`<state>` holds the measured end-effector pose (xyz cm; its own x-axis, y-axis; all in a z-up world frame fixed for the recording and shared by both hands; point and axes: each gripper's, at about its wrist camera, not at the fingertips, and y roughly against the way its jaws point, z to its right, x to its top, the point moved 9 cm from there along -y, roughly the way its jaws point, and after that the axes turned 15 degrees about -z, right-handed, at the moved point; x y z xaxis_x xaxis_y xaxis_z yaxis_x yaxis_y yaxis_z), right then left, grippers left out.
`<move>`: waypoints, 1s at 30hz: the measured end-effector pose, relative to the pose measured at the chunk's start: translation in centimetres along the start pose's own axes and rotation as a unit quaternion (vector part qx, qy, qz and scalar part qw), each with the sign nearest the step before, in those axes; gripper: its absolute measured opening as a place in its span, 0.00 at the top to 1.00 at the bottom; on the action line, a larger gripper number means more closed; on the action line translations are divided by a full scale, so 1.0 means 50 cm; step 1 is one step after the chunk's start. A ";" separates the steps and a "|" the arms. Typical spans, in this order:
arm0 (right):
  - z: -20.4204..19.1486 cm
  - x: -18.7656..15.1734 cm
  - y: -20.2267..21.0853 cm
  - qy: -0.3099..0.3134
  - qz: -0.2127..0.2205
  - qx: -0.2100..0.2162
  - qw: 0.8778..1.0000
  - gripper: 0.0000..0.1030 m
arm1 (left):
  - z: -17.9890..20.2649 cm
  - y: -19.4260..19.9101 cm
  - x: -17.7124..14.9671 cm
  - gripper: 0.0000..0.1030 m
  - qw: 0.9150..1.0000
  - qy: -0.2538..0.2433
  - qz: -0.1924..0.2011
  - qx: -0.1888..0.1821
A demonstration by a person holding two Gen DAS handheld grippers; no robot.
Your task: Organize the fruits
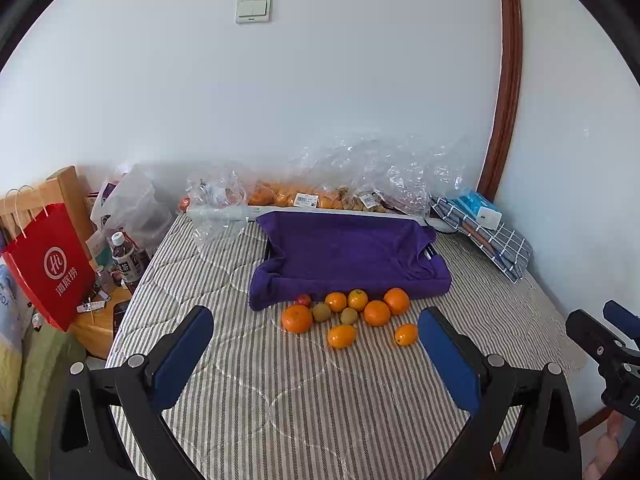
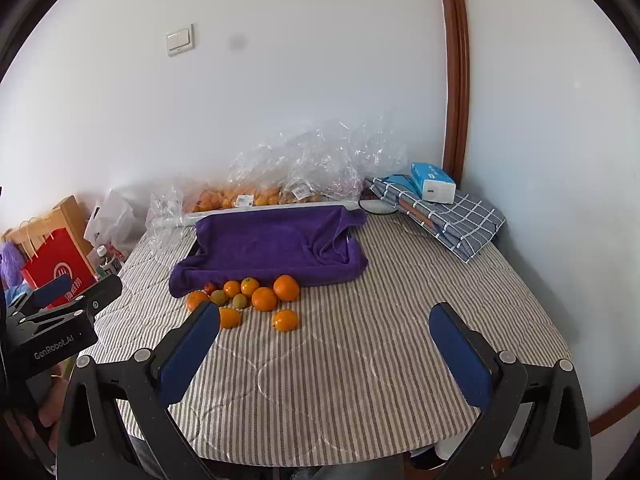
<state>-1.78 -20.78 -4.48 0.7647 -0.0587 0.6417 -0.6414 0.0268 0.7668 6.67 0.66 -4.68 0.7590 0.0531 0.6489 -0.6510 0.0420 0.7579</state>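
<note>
Several oranges (image 1: 377,313) (image 2: 264,299), two kiwis (image 1: 321,311) (image 2: 218,297) and a small red fruit (image 1: 303,300) lie in a loose cluster on the striped table, just in front of a tray lined with a purple towel (image 1: 344,256) (image 2: 268,246). The tray holds no fruit. My left gripper (image 1: 316,354) is open and empty, hovering short of the cluster. My right gripper (image 2: 324,350) is open and empty, to the right of and nearer than the fruit. The left gripper also shows at the right wrist view's left edge (image 2: 76,296).
Clear plastic bags with more oranges (image 1: 304,196) (image 2: 256,196) lie against the wall behind the tray. A folded checked cloth with a blue box (image 1: 480,208) (image 2: 432,182) sits at the back right. A red paper bag (image 1: 52,268) and bottles (image 1: 124,256) stand off the table's left.
</note>
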 end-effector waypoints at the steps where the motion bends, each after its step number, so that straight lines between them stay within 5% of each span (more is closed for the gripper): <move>1: 0.000 0.000 0.000 0.000 0.000 0.001 1.000 0.00 | 0.000 0.001 -0.001 0.00 1.000 -0.001 0.001 0.001; 30: -0.008 -0.006 -0.004 0.002 0.003 0.000 1.000 0.00 | 0.000 0.003 0.002 0.00 1.000 0.000 -0.001 -0.001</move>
<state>-1.84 -20.37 -4.84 0.7616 -0.0544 0.6458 -0.6454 0.0262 0.7634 6.66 0.68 -4.48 0.7609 0.0533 0.6467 -0.6488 0.0440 0.7597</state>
